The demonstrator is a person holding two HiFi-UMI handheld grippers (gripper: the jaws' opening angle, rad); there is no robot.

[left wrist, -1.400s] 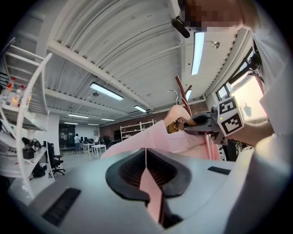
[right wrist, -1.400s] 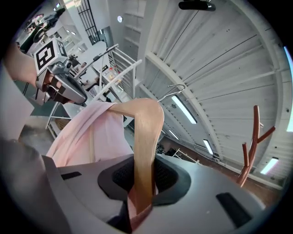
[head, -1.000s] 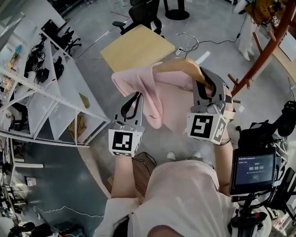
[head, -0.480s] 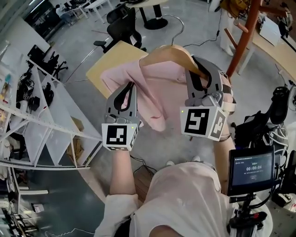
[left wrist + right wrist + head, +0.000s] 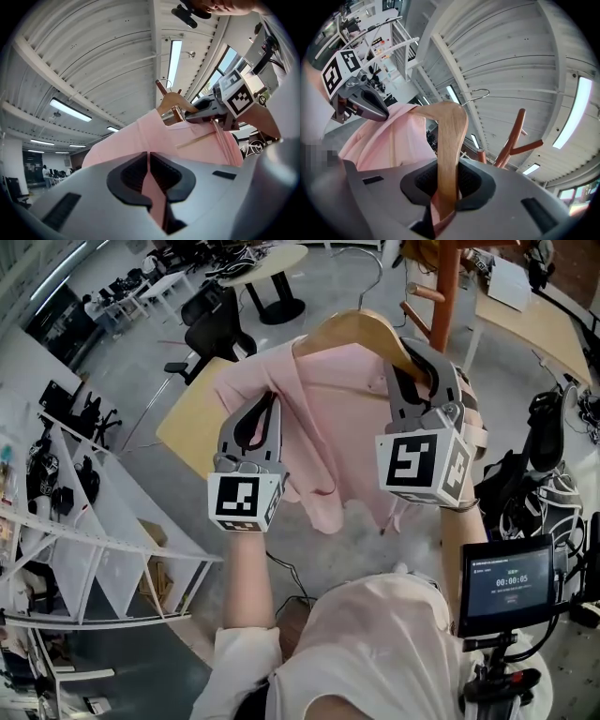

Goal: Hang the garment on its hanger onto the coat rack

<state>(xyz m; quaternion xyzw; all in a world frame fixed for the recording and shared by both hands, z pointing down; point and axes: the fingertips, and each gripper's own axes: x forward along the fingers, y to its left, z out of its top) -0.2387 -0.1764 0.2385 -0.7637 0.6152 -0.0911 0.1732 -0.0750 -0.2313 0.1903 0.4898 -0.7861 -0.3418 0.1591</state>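
Observation:
A pink garment (image 5: pixel 328 427) hangs on a wooden hanger (image 5: pixel 352 329) with a metal hook (image 5: pixel 370 268), held up in the air. My right gripper (image 5: pixel 412 357) is shut on the hanger's right arm (image 5: pixel 450 154), with pink cloth under it. My left gripper (image 5: pixel 267 404) is shut on the garment's left edge (image 5: pixel 152 187). The orange-brown coat rack (image 5: pixel 441 292) stands just beyond the hanger at the upper right; its pegs (image 5: pixel 525 147) show past the hanger in the right gripper view. The hook is close to the rack's pole but apart from it.
A light wooden table (image 5: pixel 192 423) lies below the garment at left. Black office chairs (image 5: pixel 211 329) and a round table (image 5: pixel 258 263) stand farther back. White shelving (image 5: pixel 84 549) runs along the left. A monitor on a stand (image 5: pixel 502 592) is at my right side.
Both grippers have lifted the hanger and garment higher and toward the coat rack. The rack's pole now stands much closer to the hook.

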